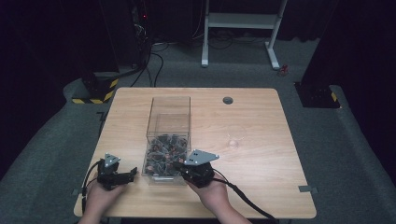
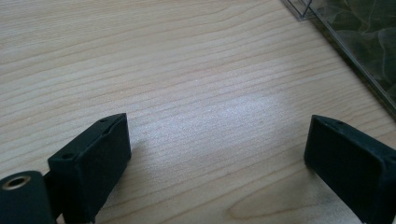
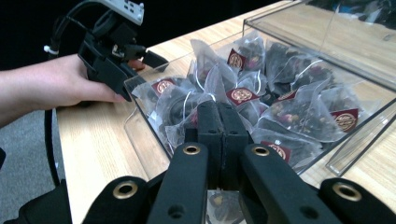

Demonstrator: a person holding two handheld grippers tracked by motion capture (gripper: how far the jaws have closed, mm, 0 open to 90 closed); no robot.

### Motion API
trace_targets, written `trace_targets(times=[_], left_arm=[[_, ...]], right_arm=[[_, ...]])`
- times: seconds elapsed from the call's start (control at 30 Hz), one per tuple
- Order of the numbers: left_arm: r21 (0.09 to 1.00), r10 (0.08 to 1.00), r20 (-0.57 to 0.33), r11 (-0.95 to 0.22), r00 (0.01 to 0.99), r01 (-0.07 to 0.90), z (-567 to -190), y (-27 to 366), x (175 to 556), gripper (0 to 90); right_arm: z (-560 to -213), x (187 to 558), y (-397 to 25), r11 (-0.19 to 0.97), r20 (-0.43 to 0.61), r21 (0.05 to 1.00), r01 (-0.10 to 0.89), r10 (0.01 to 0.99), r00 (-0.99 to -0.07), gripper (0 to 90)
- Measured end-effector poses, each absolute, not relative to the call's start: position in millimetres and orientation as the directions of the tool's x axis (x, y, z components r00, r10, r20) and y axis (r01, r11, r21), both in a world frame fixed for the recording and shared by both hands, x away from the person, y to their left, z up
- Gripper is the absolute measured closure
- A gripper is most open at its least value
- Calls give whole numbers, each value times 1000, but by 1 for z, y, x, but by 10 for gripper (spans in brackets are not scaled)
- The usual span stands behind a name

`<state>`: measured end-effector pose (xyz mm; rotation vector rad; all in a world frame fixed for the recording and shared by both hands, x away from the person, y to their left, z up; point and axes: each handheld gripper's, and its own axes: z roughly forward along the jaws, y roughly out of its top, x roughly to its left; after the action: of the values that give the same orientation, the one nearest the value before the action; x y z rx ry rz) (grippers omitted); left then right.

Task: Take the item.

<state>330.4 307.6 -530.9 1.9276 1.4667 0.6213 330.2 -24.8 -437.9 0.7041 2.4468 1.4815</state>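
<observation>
Tea bags (image 3: 275,109), pyramid-shaped sachets of translucent mesh with dark red round-crested tags and white strings, are heaped in the near end of a clear rectangular plastic box (image 1: 169,122) on a pale wood-grain table (image 1: 252,121). The right gripper (image 3: 218,116) is seen poised over the box's near wall, its two black jaws pressed together with their tips among the front sachets; whether mesh or string is pinched between them cannot be told. In the high view the right gripper (image 1: 180,165) is seen at the box's near right corner, topped by a grey three-cornered plate. The left gripper (image 1: 132,173) is held just beside the box's near left corner, low over the table; its jaws are spread wide over bare wood, with nothing between them. The box's far half is seen as empty, with glossy transparent walls. Dark dried leaves and small reddish pieces are visible through the mesh.
</observation>
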Motion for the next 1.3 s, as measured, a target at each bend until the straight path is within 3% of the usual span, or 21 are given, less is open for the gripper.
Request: trace_targets(times=[1.3], left_arm=[[726,963,-4,-182,269,663,-531,308,331,74]], right_arm=[[-421,328,-46,305,68,917,257,514,-855,900]])
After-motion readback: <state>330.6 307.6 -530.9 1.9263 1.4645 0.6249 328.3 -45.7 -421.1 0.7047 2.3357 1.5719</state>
